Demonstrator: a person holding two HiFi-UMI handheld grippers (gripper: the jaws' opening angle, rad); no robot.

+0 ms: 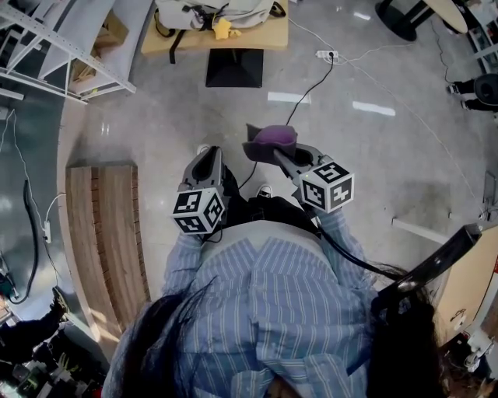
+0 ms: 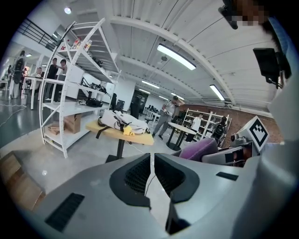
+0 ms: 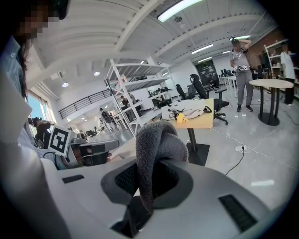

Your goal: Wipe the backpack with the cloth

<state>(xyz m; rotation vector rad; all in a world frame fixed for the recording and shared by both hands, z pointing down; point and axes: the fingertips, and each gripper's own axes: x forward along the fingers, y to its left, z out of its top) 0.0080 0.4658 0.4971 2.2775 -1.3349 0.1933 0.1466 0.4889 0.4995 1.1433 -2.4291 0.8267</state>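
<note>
Cloth [image 3: 158, 137] tight in right claw [image 3: 148, 179], left claw [image 2: 151, 172] closed, empty; backpack [image 1: 233, 14] well apart on table [image 1: 261, 37], cable [image 1: 310, 88] between.

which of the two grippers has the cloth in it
The right gripper: its jaws are clamped on the folded cloth. The left gripper has its jaws together with nothing between them.

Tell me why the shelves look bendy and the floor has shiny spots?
Left gripper view: the wide-angle lens bends the shelf rack. Head view: bright patches glare on the glossy floor. Right gripper view: the near cloth looks huge.
</note>
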